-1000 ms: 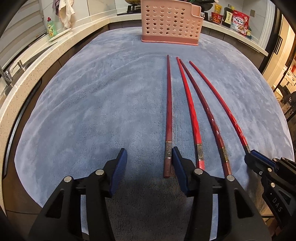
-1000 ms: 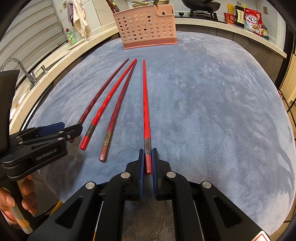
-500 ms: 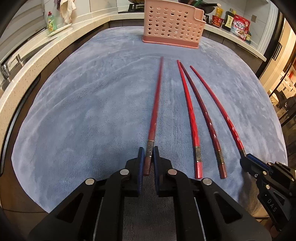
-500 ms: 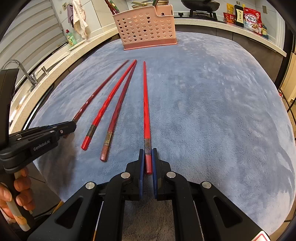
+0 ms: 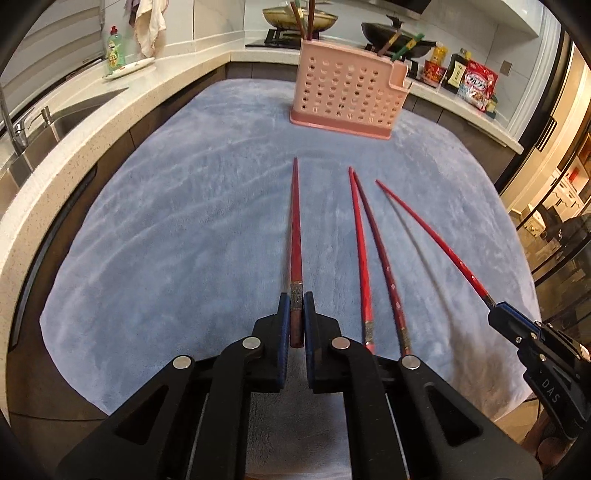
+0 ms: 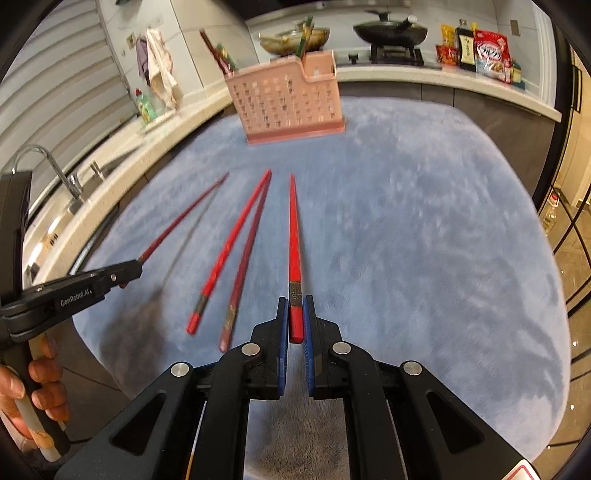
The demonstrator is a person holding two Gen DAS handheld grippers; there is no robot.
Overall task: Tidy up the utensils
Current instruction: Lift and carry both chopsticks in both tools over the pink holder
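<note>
My left gripper (image 5: 295,314) is shut on the butt end of a dark red chopstick (image 5: 295,229) and holds it lifted off the blue cloth (image 5: 166,240). My right gripper (image 6: 295,317) is shut on a bright red chopstick (image 6: 293,236), also lifted. Each gripper shows in the other view, the right one (image 5: 498,310) and the left one (image 6: 129,269). Two red chopsticks (image 5: 369,258) lie side by side on the cloth between them, seen also in the right wrist view (image 6: 236,254). A pink perforated utensil holder (image 5: 343,99) stands upright at the far end with several utensils in it.
A pale counter with a sink and tap (image 6: 55,173) runs along the left. A green soap bottle (image 5: 114,48), pans on a stove (image 6: 391,33) and food packets (image 5: 476,85) stand behind the holder. The cloth's near edge drops off just below the grippers.
My left gripper closed on the dark red chopstick. Both grippers then rose with their chopsticks, lifting them off the cloth; the view now sits higher and the holder's contents show.
</note>
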